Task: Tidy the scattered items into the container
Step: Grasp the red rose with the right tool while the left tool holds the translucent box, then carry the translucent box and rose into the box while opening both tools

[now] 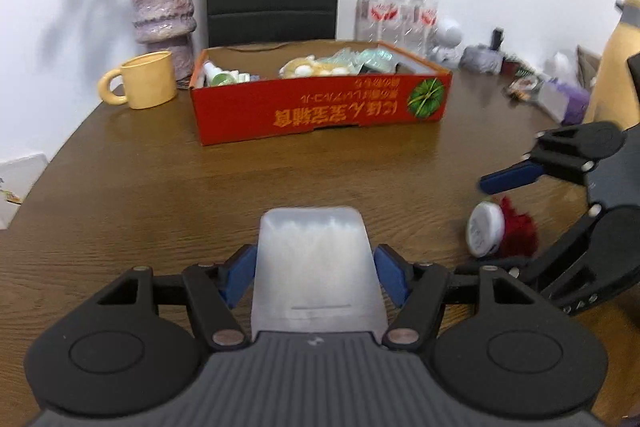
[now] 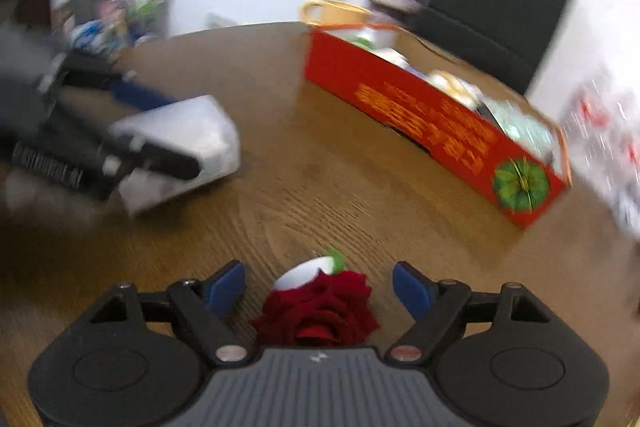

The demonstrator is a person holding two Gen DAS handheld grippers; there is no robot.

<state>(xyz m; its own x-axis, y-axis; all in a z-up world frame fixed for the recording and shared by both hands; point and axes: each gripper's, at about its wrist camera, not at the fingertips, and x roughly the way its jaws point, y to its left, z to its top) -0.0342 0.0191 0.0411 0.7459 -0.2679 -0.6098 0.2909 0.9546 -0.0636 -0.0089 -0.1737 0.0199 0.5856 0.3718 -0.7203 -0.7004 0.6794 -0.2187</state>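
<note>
Now mid-tidy: left gripper [image 1: 316, 277] clamped on translucent white box [image 1: 318, 267], w/ red carton [image 1: 320, 107] well ahead across table [image 1: 160, 187]. Right gripper [image 2: 319, 285] spread wide around red rose w/ white cap [image 2: 320, 303], not yet pinched. Next, probably: carry box over carton rim, release; squeeze onto rose.

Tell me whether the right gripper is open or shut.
Open: the right gripper has its blue pads spread wide either side of the red fabric rose, touching nothing.

The left wrist view sits low over the wooden table [image 1: 160, 179], facing the red box [image 1: 320, 107] squarely. The right wrist view, blurred, looks leftward across it, nearer the tabletop. Both share box and table.
</note>
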